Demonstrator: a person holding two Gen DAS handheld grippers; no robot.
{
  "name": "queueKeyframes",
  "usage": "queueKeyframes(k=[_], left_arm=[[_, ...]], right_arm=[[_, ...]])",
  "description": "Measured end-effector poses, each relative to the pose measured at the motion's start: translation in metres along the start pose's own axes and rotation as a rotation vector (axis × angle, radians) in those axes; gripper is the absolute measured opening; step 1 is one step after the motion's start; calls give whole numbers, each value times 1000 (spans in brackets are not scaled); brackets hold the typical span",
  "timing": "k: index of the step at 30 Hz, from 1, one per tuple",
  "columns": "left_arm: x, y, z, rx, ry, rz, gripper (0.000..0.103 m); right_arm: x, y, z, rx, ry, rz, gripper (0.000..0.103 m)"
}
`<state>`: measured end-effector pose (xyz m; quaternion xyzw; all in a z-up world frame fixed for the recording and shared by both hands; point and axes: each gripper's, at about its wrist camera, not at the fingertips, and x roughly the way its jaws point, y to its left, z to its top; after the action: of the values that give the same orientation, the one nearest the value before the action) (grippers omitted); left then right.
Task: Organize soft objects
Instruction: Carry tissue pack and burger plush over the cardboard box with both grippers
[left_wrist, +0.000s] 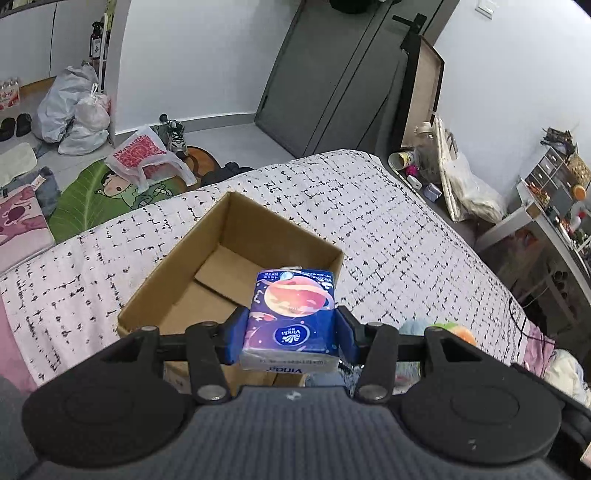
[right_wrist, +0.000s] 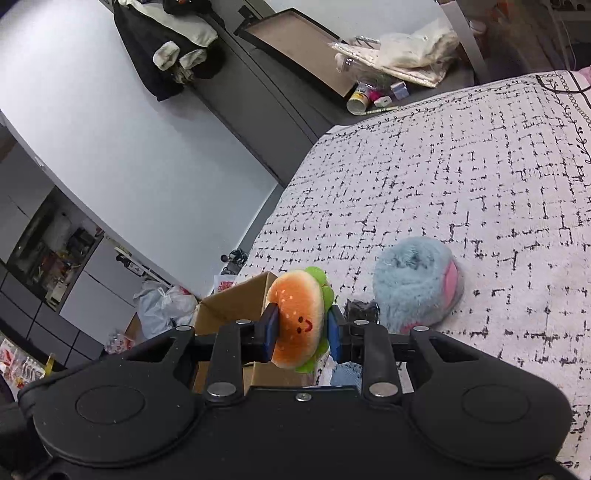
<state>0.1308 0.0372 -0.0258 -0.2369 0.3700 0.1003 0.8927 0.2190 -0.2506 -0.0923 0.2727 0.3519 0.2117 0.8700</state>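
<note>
Left tongs (left_wrist: 290, 334) clamp a tissue pack (left_wrist: 293, 315) above the open cardboard box (left_wrist: 177, 280) on the bed (left_wrist: 388, 221). Right tongs (right_wrist: 301, 332) squeeze a burger plush (right_wrist: 297, 317) — a blue plush (right_wrist: 415, 282) lies beside.

Clamped between blue pads of the left gripper (left_wrist: 290, 332): a purple tissue pack (left_wrist: 291, 314) printed with an orange planet and a white logo, held flat, far end reaching over the near right corner of the box. Just ahead and left of that tool, on the patterned bedspread: an open cardboard box (left_wrist: 229, 266), flaps folded flat inside. Squeezed on edge in the right gripper (right_wrist: 301, 325): a burger plush (right_wrist: 297, 317), orange bun, green frill, stitched smile. Ahead and right of that tool, resting on the bed: a fluffy blue plush (right_wrist: 413, 282) with pink trim.
</note>
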Motion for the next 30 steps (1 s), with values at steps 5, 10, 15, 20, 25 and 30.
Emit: queueKeyframes(k=[5, 10, 15, 20, 25, 30], left_arm=[[13, 7, 15, -1, -1, 5, 49], [28, 14, 30, -6, -12, 15, 50], [44, 21, 41, -18, -9, 20, 49], [59, 30, 43, -33, 1, 16, 50], [75, 42, 41, -69, 22, 17, 50], [87, 49, 43, -67, 26, 32, 50]], right_arm=[[5, 9, -1, -19, -11, 5, 27], [14, 13, -5, -28, -11, 2, 27], [19, 17, -8, -43, -18, 4, 27], [27, 25, -6, -50, -31, 11, 27], [40, 34, -6, -56, -30, 23, 27], [53, 43, -9, -68, -12, 27, 27]])
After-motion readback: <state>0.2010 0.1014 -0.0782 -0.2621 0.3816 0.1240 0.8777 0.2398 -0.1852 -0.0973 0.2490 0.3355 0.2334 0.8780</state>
